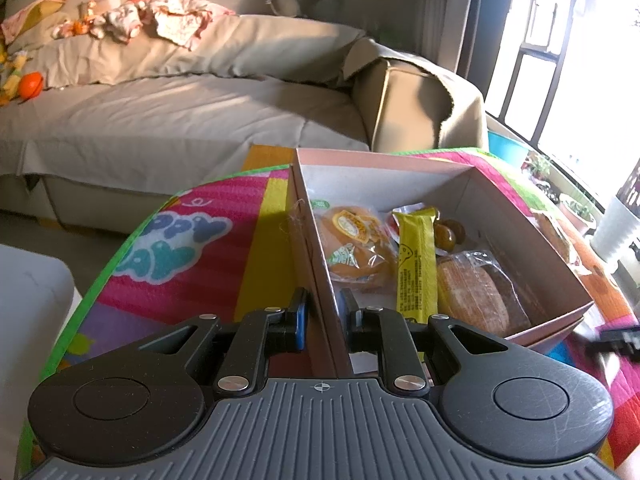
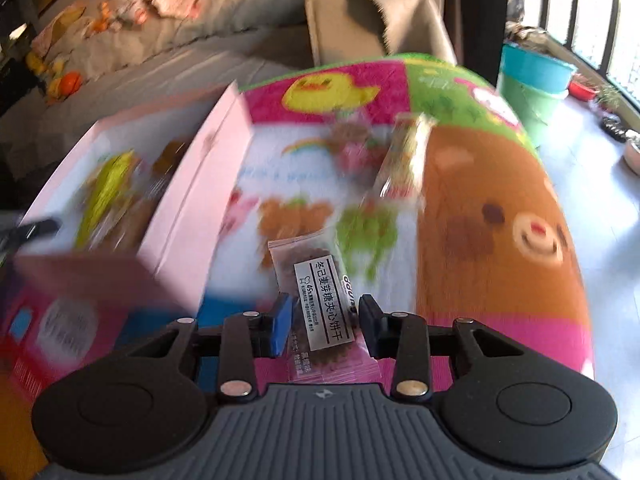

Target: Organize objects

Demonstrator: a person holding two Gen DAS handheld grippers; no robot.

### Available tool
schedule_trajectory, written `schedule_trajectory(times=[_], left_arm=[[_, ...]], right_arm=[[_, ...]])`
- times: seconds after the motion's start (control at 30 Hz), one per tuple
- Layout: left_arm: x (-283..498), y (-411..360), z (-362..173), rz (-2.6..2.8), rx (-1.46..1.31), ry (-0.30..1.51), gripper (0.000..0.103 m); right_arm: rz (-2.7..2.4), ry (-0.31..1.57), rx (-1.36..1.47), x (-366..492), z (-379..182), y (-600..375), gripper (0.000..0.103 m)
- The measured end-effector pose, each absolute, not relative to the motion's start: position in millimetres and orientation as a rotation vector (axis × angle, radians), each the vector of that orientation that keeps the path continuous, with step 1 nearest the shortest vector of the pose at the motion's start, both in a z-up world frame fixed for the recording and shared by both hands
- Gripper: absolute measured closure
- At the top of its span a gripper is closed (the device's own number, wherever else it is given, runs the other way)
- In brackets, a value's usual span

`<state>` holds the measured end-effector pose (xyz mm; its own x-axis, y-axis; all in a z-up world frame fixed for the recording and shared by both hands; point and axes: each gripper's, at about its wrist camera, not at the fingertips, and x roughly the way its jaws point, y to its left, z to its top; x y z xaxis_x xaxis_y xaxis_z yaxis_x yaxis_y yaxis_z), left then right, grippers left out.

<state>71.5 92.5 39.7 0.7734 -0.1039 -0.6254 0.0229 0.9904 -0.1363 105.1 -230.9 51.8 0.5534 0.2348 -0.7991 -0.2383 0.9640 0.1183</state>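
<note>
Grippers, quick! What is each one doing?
Left gripper: shut on the box wall.
Right gripper: biscuit packet between its fingers; grip cannot be told.

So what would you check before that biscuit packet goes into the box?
1. Left gripper clamped on the box side wall: ok.
2. Right gripper closed on the biscuit packet: ok.
3. Bare floor left in the box, behind the bun and yellow bar: ok.
4. Right wrist view sharp enough to aim: not ok, surroundings blurred.
5. Everything collected from the mat: not ok, a clear wrapped snack lies there.
</note>
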Motion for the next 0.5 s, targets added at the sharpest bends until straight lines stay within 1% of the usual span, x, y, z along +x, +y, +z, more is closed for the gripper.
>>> schedule_trajectory(times=[0.07, 0.17, 0.2, 0.37, 0.5], left_arm=[[72, 93, 40, -0.069, -0.124, 0.683, 0.084], [72, 93, 39, -0.067, -0.125, 0.683, 0.084], [72, 93, 40, -0.067, -0.125, 0.683, 0.084], [72, 93, 39, -0.068, -0.125, 0.683, 0.084], [71, 93, 39, -0.067, -0.12, 0.687, 0.084]], right_arm=[[0.32, 0.938, -0.04, 92, 58, -225, 0.065], [0.29, 0.856, -0.066, 95, 75, -223, 0.056], [0.275, 0.829, -0.06, 102, 80, -224, 0.056], [0.21, 0.755, -0.044, 171, 84, -225, 0.056], [0.154, 0.772, 0.027, 244, 63, -226, 0.056]])
